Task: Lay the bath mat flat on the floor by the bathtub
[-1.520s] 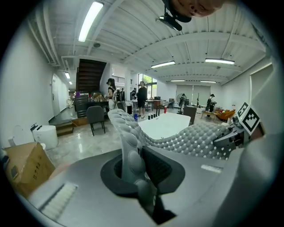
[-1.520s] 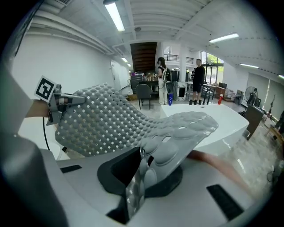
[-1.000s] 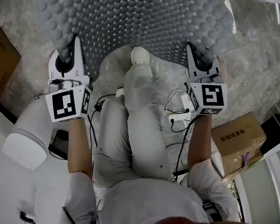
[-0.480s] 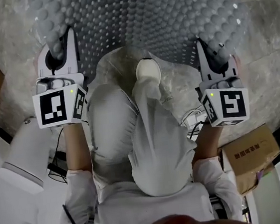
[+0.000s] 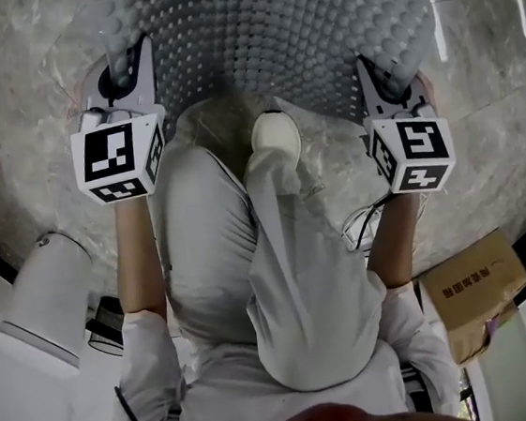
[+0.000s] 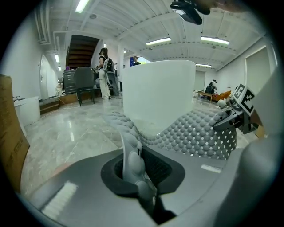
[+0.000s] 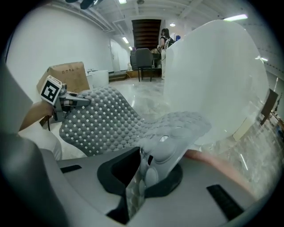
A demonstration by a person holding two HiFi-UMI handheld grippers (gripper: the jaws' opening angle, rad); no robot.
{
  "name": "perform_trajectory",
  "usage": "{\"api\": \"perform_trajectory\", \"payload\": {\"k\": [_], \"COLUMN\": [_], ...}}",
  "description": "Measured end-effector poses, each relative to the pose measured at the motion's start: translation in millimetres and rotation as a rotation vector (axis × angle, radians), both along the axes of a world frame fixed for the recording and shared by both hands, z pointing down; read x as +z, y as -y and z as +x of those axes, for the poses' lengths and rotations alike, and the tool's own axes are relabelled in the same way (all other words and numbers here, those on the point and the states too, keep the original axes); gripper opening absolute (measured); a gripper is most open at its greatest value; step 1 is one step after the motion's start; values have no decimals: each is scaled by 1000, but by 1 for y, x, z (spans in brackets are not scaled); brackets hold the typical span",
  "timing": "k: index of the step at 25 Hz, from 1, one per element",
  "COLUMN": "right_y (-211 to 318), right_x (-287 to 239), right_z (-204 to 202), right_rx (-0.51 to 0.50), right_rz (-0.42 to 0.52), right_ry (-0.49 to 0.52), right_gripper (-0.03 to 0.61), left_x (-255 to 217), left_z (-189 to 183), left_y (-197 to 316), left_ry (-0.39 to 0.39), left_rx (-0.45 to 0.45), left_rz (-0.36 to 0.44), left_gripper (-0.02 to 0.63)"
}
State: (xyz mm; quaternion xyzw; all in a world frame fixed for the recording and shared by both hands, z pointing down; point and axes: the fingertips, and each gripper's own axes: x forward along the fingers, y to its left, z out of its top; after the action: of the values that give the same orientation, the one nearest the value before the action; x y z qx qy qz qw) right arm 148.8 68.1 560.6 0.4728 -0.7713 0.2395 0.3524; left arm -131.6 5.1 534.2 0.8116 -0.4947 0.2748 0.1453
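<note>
The grey bubble-textured bath mat (image 5: 262, 35) hangs stretched between my two grippers, above the marble floor in the head view. My left gripper (image 5: 124, 68) is shut on the mat's near left corner, and in the left gripper view that corner (image 6: 132, 160) sits pinched between the jaws. My right gripper (image 5: 386, 70) is shut on the near right corner (image 7: 153, 159), which folds up between its jaws. The white bathtub (image 6: 159, 95) stands just behind the mat and fills the right side of the right gripper view (image 7: 213, 75). The mat sags between the two grips.
The person's knees and a shoe (image 5: 273, 133) are between the arms. A cardboard box (image 5: 466, 290) sits at the right, with cables (image 5: 364, 226) beside it. A white cylindrical object (image 5: 42, 301) stands at the left. A chair (image 6: 84, 82) and people (image 6: 104, 71) are far off.
Both grippers have moved forward and slightly wider apart with the mat, which now spreads broader in front of the knees. Both grips are unchanged.
</note>
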Motion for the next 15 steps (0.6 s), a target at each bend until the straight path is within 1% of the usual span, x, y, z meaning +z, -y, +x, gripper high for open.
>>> {"api": "perform_trajectory", "payload": {"k": [4, 8, 15], "right_y": [1, 4, 30], "right_x": [19, 47, 86], "right_z": [7, 16, 38], "right_rx": [-2, 1, 5], "right_rz": [-19, -57, -114], "right_ry": [-41, -82, -162], "right_gripper": [38, 40, 35], "left_x": [18, 43, 79], "left_z": [-3, -7, -24], "left_y": [-1, -2, 17], "left_ry": [21, 56, 102], "left_rx": [-5, -10, -50], "left_rz": [-16, -44, -96], "left_gripper": [14, 13, 14]}}
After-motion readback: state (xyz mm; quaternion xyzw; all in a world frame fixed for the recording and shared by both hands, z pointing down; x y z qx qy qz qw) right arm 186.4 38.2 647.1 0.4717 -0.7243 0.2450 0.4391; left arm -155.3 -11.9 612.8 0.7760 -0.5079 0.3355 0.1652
